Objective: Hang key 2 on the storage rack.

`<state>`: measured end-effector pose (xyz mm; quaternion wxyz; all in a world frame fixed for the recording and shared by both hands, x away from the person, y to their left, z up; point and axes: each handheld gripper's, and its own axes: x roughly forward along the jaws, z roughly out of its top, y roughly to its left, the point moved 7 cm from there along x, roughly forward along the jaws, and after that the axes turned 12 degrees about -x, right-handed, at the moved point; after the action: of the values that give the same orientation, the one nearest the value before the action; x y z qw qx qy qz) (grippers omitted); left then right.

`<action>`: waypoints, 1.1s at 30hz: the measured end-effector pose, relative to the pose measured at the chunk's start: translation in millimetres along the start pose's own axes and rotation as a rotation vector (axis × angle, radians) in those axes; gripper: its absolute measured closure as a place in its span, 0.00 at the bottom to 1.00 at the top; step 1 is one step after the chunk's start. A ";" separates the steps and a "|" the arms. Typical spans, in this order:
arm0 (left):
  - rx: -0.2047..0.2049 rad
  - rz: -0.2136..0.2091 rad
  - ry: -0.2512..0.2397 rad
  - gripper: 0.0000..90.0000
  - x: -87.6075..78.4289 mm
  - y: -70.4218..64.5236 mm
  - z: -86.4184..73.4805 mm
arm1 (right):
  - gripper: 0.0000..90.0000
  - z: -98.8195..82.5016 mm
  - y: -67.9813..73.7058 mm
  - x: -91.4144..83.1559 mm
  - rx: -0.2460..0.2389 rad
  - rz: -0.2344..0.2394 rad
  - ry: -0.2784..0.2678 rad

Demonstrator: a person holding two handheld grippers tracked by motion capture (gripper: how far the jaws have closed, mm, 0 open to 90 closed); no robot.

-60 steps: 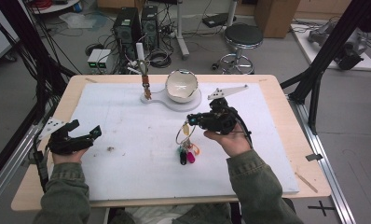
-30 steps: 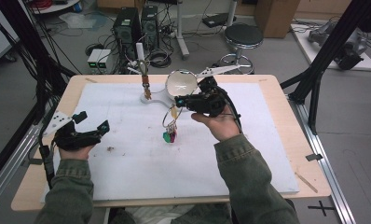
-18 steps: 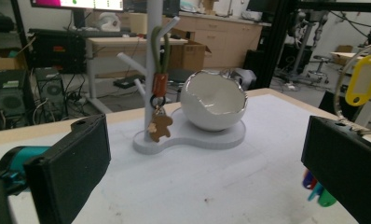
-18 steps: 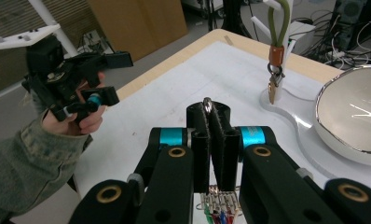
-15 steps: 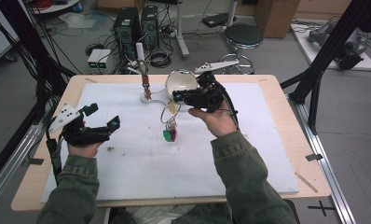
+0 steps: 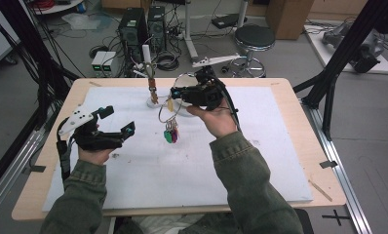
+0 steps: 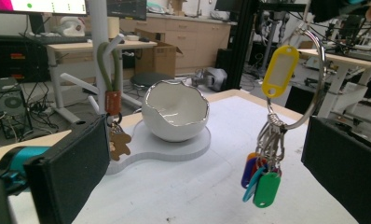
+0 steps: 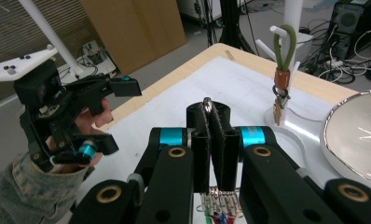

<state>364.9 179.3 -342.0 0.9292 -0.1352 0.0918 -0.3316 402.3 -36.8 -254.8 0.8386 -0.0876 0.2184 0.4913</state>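
A white egg-shaped bowl with a jagged rim is seen on a flat white base near the far edge of the table. On the same base a thin white stand is set upright, and from its peg an olive strap with a brown leather tab is hung, a small bear-shaped charm dangling beneath. The tabletop is covered by a white sheet. Beyond the far edge, a black stool and computer towers are placed on the floor.
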 end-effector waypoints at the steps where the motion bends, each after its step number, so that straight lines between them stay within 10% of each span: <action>1: 0.001 -0.003 0.003 0.02 0.3 -0.5 -0.2 | 0.97 1.2 0.9 1.4 -0.002 0.001 -0.002; 26: -0.014 -0.041 0.031 0.04 3.9 -8.0 -1.0 | 0.97 20.3 25.4 46.2 -0.013 0.012 0.024; 33: -0.008 -0.048 0.041 0.22 4.4 -8.1 -2.6 | 0.97 19.6 35.4 59.9 -0.016 0.032 0.040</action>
<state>362.9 169.9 -342.2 0.9182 -0.1343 0.1090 -0.3562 402.6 35.2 -262.1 0.8255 -0.1007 0.2325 0.5044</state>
